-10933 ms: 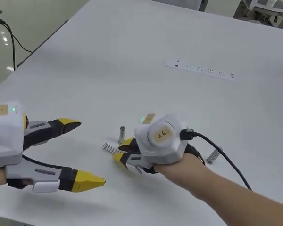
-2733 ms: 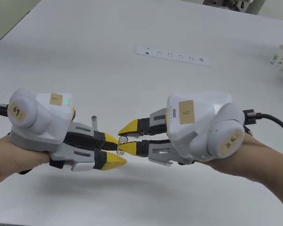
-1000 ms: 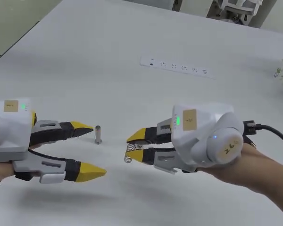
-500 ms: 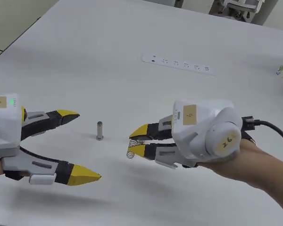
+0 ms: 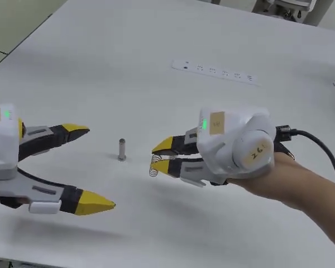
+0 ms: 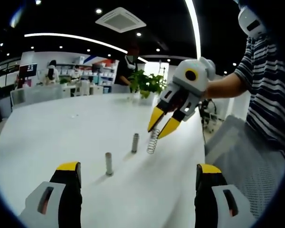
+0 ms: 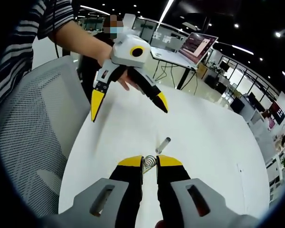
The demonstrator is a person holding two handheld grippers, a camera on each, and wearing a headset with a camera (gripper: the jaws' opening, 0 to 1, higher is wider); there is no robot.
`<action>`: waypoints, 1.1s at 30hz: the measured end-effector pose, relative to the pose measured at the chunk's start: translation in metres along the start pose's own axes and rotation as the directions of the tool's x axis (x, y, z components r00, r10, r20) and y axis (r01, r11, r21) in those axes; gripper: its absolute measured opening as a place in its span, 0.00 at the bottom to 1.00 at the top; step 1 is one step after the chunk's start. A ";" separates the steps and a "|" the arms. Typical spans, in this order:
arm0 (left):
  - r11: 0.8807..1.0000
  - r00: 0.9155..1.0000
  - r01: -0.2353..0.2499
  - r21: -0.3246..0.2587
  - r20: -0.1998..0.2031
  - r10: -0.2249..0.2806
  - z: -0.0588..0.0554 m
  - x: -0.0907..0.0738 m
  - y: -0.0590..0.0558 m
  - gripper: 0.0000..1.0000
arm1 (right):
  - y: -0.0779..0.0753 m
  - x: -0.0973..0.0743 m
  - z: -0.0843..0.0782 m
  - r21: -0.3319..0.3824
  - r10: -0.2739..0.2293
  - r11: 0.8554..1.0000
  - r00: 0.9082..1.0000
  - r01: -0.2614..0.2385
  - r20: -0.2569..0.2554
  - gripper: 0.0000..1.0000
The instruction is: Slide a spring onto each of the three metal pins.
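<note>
Nearest, the left tongs [image 5: 95, 167] hung spread wide and empty above the white tabletop [image 5: 156, 234]. Just past them, the right tongs [image 5: 159, 156] were pressed together on a spring [image 5: 154, 166], which hung roughly upright from their tips. An upright pin [image 5: 121, 149] stood just beside the spring, toward the left tongs, with the right tongs the nearer pair. A second pin [image 6: 108, 164] stood closer to the left tongs. Bare tabletop lay all round. A power strip [image 5: 218, 72] lay well beyond.
</note>
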State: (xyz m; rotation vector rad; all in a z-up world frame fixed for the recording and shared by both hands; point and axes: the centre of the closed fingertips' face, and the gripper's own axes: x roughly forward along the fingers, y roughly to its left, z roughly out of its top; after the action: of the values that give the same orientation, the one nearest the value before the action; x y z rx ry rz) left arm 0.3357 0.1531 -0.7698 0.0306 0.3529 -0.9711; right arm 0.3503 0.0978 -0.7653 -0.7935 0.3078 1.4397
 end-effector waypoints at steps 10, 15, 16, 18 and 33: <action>1.000 1.000 -0.012 -0.004 0.010 0.013 -0.002 -0.004 0.002 0.98 | -0.021 0.011 0.010 -0.012 -0.017 1.000 1.000 0.017 -0.002 0.07; 1.000 1.000 -0.020 -0.005 0.014 0.020 -0.002 -0.006 0.005 0.98 | -0.030 0.017 0.017 -0.016 -0.022 1.000 1.000 0.022 0.004 0.07; 1.000 1.000 -0.022 -0.004 0.012 0.022 -0.002 -0.007 0.005 0.98 | -0.032 0.018 0.018 -0.014 -0.023 1.000 1.000 0.023 0.006 0.07; 1.000 1.000 -0.024 -0.001 0.006 0.024 -0.003 -0.007 0.006 0.98 | -0.036 0.021 0.021 -0.012 -0.029 0.999 1.000 0.029 0.012 0.07; 1.000 1.000 -0.028 0.001 0.002 0.028 -0.004 -0.009 0.006 0.97 | -0.053 0.043 0.041 0.030 -0.052 0.998 0.997 0.050 0.059 0.07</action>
State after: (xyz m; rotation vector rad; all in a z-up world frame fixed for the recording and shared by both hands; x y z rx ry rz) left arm 0.3351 0.1645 -0.7711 0.0355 0.3495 -0.9432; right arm 0.3961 0.1603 -0.7470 -0.7287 0.2603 1.4053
